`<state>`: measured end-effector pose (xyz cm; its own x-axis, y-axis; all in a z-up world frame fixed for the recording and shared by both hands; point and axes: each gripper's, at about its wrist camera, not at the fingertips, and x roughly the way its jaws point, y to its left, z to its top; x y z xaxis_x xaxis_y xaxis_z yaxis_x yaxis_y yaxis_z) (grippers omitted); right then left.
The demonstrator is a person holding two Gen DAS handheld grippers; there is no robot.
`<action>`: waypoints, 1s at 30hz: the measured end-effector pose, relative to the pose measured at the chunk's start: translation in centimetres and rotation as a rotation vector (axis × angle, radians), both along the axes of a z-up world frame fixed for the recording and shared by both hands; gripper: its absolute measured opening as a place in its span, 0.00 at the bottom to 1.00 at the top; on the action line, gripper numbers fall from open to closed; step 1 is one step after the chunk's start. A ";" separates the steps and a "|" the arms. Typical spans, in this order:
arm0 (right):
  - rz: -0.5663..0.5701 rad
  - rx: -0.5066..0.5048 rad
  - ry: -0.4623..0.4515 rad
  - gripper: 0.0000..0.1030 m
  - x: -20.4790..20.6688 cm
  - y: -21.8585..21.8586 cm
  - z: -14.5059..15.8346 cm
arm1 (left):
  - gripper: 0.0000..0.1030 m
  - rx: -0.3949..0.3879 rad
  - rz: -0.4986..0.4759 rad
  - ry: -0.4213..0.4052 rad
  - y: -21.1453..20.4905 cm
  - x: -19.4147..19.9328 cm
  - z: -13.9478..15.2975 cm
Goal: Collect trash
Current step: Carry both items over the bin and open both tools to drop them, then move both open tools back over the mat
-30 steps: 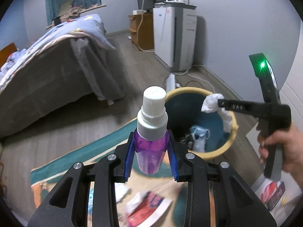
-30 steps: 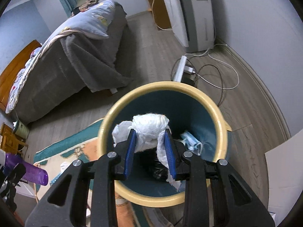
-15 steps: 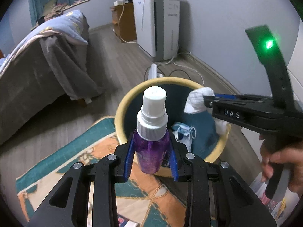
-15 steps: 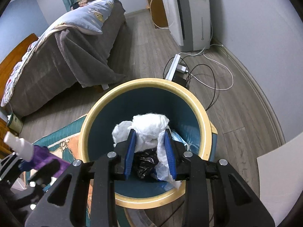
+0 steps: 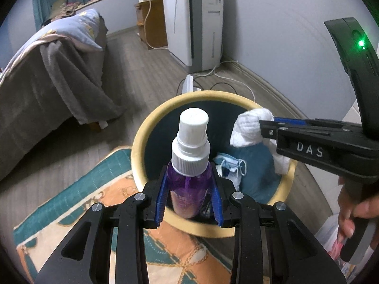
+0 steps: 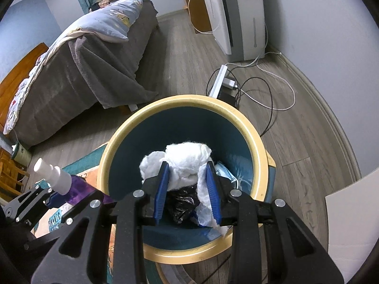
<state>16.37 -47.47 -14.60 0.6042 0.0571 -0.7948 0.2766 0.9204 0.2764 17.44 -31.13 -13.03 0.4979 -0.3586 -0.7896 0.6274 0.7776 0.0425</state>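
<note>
While the left wrist view is looking down, the left gripper (image 5: 189, 191) is pinching a purple spray bottle (image 5: 188, 177) upright over the near rim of the trash bin (image 5: 151, 120); a face mask (image 5: 231, 165) is lying inside. Right wrist view: the right gripper (image 6: 187, 189) is clamping a white tissue wad (image 6: 187, 163) above the bin's opening, black bag (image 6: 181, 206) sitting below.

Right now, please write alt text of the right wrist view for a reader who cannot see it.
The right gripper holds a white crumpled tissue over a round bin with a yellow rim, which contains a black bag. At lower left, the left gripper holds a purple spray bottle.
</note>
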 end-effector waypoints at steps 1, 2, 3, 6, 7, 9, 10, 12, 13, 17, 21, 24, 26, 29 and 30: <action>0.000 -0.004 0.005 0.31 0.0 0.0 -0.2 | 0.33 0.000 -0.003 0.001 -0.1 0.1 -0.1; -0.001 -0.010 0.013 0.32 0.1 -0.1 -0.3 | 0.33 0.000 -0.006 0.000 -0.2 0.1 -0.2; -0.003 -0.012 0.021 0.35 0.1 -0.2 -0.5 | 0.33 0.000 -0.008 -0.001 -0.3 0.2 -0.2; -0.014 -0.005 0.031 0.38 0.2 -0.3 -0.8 | 0.33 0.002 -0.018 -0.012 -0.5 0.3 -0.2; -0.015 0.001 0.034 0.42 0.2 -0.4 -1.0 | 0.33 0.004 -0.019 -0.018 -0.5 0.3 -0.2; -0.018 0.009 0.035 0.49 0.1 -0.4 -1.2 | 0.34 0.004 -0.016 -0.018 -0.6 0.5 -0.1; -0.019 0.004 0.036 0.49 0.1 -0.4 -1.2 | 0.36 0.002 -0.014 -0.023 -0.6 0.5 0.0; -0.018 0.006 0.037 0.51 0.1 -0.4 -1.2 | 0.41 0.004 -0.010 -0.039 -0.6 0.4 0.2; -0.017 0.006 0.039 0.53 0.1 -0.3 -1.3 | 0.42 0.003 -0.008 -0.043 -0.5 0.4 0.4; -0.019 -0.003 0.040 0.56 0.0 -0.4 -1.2 | 0.44 0.006 -0.002 -0.049 -0.3 0.4 0.7; -0.028 -0.015 0.036 0.63 -0.3 -0.4 -1.1 | 0.54 0.004 0.011 -0.061 0.5 0.0 1.3; -0.035 -0.026 0.029 0.67 -0.3 -0.3 -0.7 | 0.63 -0.005 0.028 -0.073 1.7 -0.2 2.1; -0.035 -0.040 0.008 0.75 -0.4 0.2 -0.1 | 0.70 -0.026 0.054 -0.081 3.2 -0.4 2.9; -0.029 -0.075 -0.022 0.83 -0.4 1.2 0.9 | 0.75 -0.039 0.092 -0.094 5.7 -0.6 3.9; -0.027 -0.083 -0.028 0.86 -0.4 1.5 1.2 | 0.78 -0.036 0.103 -0.099 6.4 -0.5 4.1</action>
